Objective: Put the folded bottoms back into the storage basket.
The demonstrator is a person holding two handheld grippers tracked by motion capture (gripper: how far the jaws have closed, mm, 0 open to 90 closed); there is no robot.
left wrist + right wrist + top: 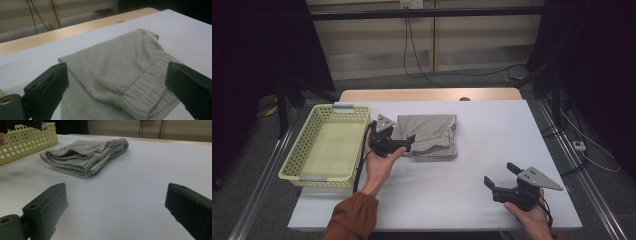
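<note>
A folded grey garment (428, 135) with a ribbed cuff lies on the white table (492, 130), just right of the basket. My left gripper (404, 132) is at the garment's left edge, held by a hand in an orange sleeve. In the left gripper view the left gripper (116, 77) is open, its jaws standing to either side of the garment (117, 60) with the ribbed cuff between them. My right gripper (499, 173) is open near the table's front right, apart from the cloth. The right gripper view has the right gripper (116, 202) over bare table, the garment (85, 152) farther off.
A pale yellow perforated basket (297, 155) stands at the table's left edge, with nothing in it; its wall (27, 140) is also in the right gripper view. A wooden strip (427, 95) runs along the table's far edge. Cables hang behind it.
</note>
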